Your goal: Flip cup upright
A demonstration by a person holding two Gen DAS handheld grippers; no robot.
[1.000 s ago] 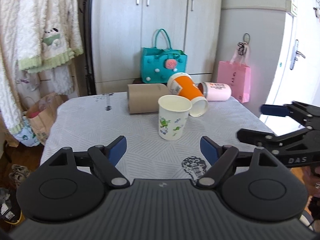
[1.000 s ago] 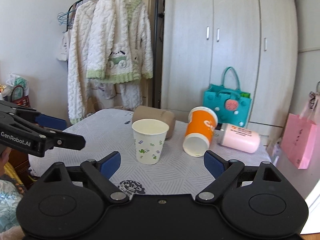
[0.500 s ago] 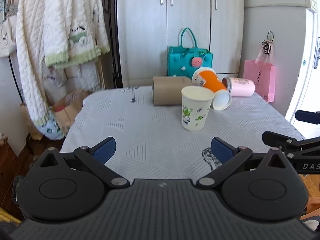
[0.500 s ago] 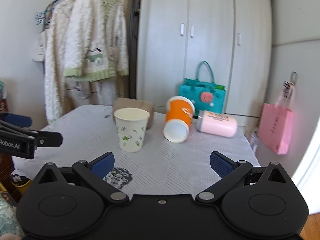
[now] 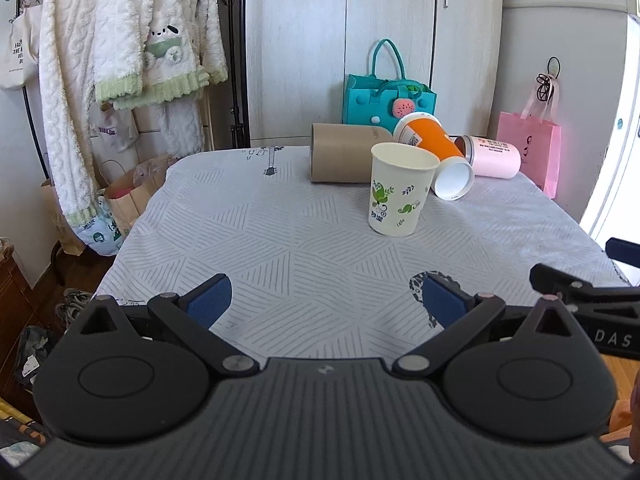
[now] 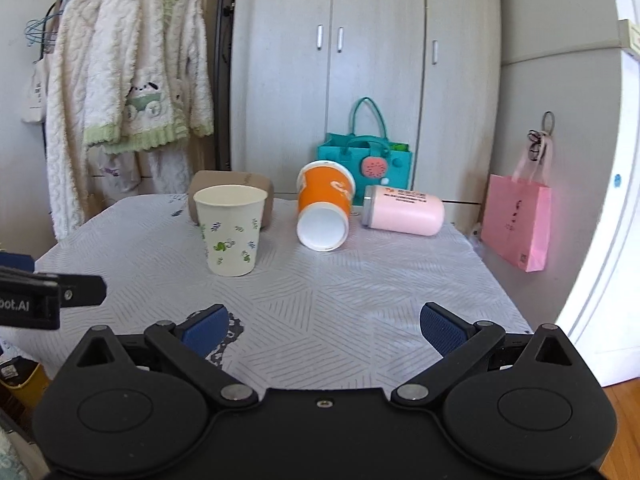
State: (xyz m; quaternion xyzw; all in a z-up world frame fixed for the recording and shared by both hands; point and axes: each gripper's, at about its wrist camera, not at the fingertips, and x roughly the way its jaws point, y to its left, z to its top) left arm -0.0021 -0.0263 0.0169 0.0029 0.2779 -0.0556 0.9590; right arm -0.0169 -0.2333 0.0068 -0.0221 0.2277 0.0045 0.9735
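Observation:
A white paper cup with green leaf prints [image 5: 400, 190] [image 6: 231, 230] stands upright on the table. Behind it an orange cup [image 5: 436, 156] [image 6: 325, 210] lies tilted on its side, its open mouth facing me. A pink cup [image 5: 490, 157] [image 6: 403, 215] and a brown cardboard tube [image 5: 344, 153] [image 6: 230, 190] also lie on their sides. My left gripper [image 5: 326, 304] is open and empty over the near table edge. My right gripper [image 6: 324, 324] is open and empty, well short of the cups.
The table [image 5: 280, 232] has a grey patterned cloth. A teal bag [image 5: 388, 96] and a pink gift bag [image 5: 528, 152] sit behind it by the wardrobe. White fleece clothes [image 5: 120, 60] hang at the left. Paper bags stand on the floor at the left.
Both grippers have drawn back from the cups and away from the table; the cups look smaller and farther. The cups have not moved. Both stay open.

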